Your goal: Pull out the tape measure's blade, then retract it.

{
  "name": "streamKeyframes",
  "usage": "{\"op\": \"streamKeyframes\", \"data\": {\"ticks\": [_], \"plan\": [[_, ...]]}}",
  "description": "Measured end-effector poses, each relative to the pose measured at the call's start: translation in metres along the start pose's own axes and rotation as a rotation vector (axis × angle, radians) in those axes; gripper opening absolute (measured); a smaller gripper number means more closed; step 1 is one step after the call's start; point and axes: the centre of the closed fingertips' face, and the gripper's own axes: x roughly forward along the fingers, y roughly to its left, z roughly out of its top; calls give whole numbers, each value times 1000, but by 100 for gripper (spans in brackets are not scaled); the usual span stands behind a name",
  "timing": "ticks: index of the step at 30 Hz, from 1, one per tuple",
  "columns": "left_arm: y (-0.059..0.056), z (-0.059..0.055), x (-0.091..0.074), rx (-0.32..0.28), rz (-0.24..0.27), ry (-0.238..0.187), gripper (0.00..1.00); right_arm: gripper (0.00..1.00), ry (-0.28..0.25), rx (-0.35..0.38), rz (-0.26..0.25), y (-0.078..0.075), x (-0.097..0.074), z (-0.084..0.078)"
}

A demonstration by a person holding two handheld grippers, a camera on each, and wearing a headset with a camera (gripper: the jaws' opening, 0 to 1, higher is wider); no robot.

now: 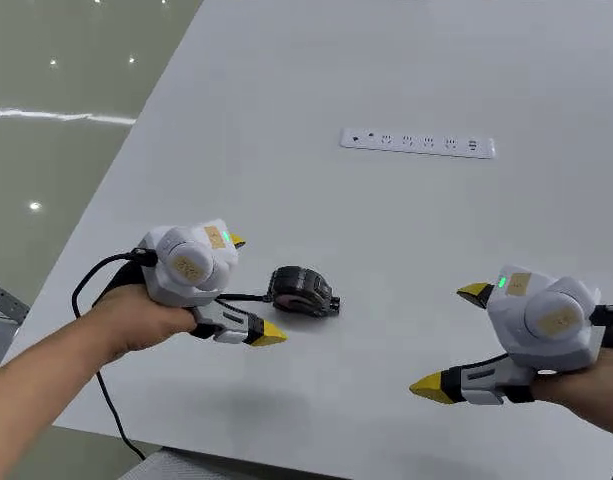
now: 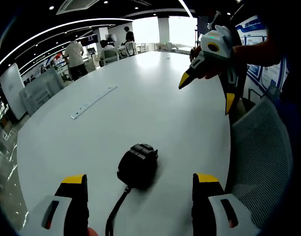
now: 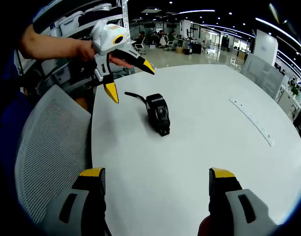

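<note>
Working at a wide white table [image 1: 406, 60], with a grey mesh chair [image 3: 52, 147] at its near edge; holding left gripper [image 1: 252, 290] low over the table, jaws spread wide, gripping nothing; holding right gripper [image 1: 450, 340] well apart to the right, jaws likewise spread and empty. Seeing a white power strip [image 1: 418, 143] flat further back; black tape measure [image 1: 302, 290] resting on the table just ahead of the left jaws, black strap [image 2: 113, 212] trailing back between them, no blade out.
</note>
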Motion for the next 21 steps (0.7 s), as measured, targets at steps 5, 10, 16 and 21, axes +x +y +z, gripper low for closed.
{"op": "streamKeyframes", "data": {"ticks": [5,10,16,21], "plan": [[4,0,9,5,-6,3,82,83,5,-20,21,-2,12,2],[6,0,17,24,-22,8,80,81,8,-43,43,-1,22,5],[6,2,27,59,-32,6,76,78,6,-67,71,0,36,9],[5,-1,35,73,-44,20,74,77,-6,-88,92,0,48,16]]}}
